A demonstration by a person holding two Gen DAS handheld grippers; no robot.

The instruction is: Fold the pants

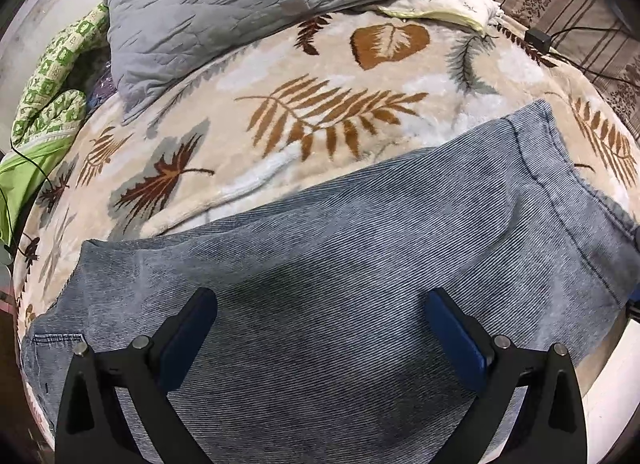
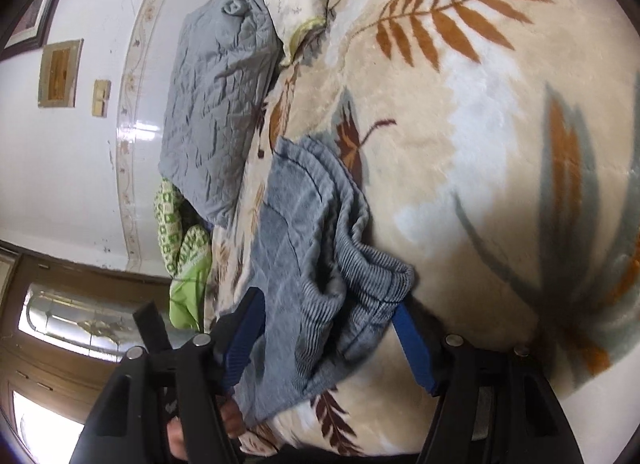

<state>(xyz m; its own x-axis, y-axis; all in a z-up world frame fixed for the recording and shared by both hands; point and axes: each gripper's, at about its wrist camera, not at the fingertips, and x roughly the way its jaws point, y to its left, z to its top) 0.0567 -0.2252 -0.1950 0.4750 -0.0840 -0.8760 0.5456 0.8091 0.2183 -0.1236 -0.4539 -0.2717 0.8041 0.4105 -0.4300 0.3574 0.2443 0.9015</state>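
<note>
Blue-grey corduroy pants lie across leaf-print blanket, lower half of left view. Left gripper hovers wide, holding nothing; right gripper wide, straddling bunched end. Mid-fold, prob.; next: pinch that end & carry over.

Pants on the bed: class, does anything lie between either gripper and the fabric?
Nothing visible does. The left gripper hangs open directly over the pants, and the right gripper stands open around a bunched end of them on the leaf blanket.
</note>
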